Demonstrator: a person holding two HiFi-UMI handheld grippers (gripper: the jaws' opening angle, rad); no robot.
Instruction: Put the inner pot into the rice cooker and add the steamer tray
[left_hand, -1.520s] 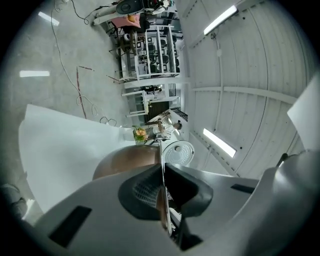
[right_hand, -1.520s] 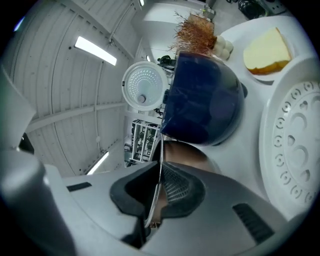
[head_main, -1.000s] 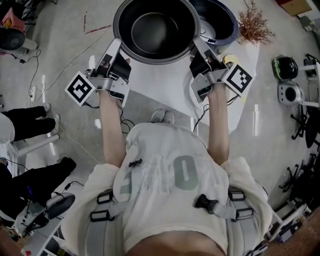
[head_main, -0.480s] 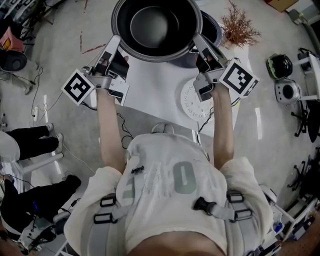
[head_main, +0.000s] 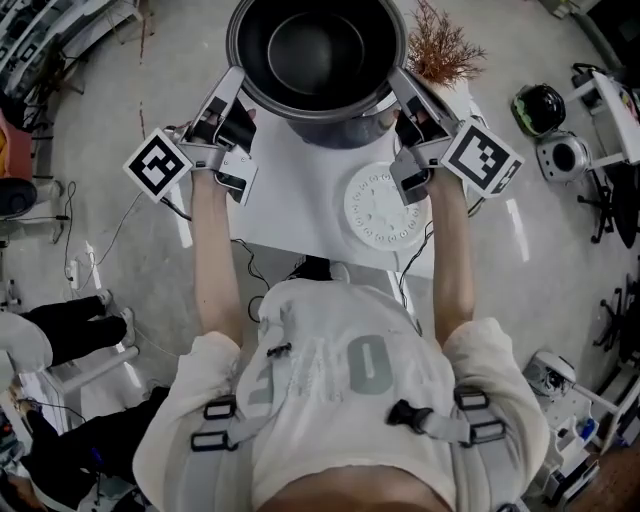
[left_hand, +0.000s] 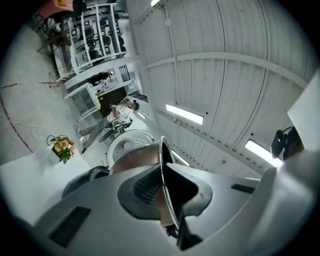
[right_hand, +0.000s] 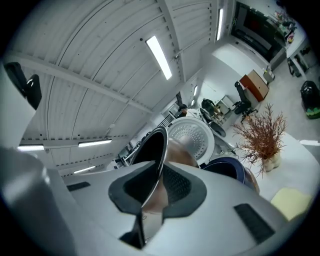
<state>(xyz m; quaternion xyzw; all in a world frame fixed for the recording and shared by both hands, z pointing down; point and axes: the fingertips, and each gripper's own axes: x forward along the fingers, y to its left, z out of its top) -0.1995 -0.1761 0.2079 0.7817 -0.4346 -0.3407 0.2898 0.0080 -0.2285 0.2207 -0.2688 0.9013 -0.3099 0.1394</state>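
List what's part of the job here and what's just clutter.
Job: inner pot, gripped at its rim by left gripper and right gripper; rice cooker beneath; steamer tray on table.
Clutter: dried plant, yellow pad.

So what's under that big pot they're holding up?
Under the inner pot, part of the dark rice cooker shows, standing on the white table. The pot covers most of the cooker, so its inside is hidden.
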